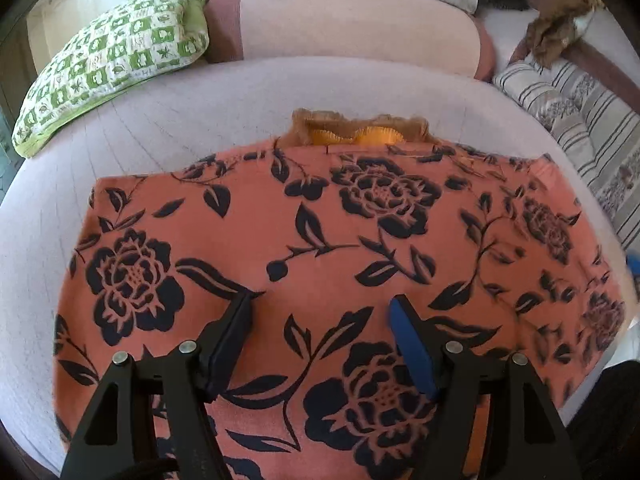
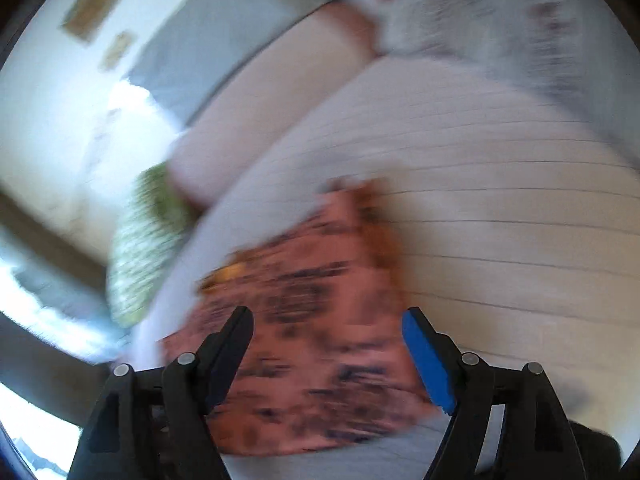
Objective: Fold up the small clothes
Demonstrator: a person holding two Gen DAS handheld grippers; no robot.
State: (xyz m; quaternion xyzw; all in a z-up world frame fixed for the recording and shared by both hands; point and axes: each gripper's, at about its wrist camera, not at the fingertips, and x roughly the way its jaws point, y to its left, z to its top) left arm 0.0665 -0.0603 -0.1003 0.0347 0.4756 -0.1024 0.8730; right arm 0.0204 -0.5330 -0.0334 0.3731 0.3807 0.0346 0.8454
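Note:
A salmon-orange garment with black flower print point(image 1: 320, 248) lies flat on the pale lilac sofa seat point(image 1: 180, 120). An orange frilled edge point(image 1: 360, 130) shows at its far side. My left gripper point(image 1: 320, 304) is open just above the garment's near half, holding nothing. In the blurred right wrist view the same garment point(image 2: 320, 312) lies below my right gripper point(image 2: 328, 320), which is open and empty over the cloth's near right part.
A green-and-white checked cushion point(image 1: 108, 60) lies at the back left. A pink backrest point(image 1: 352, 20) runs along the back. Striped cushions point(image 1: 580, 120) and a brown cloth heap point(image 1: 556, 32) sit at the right.

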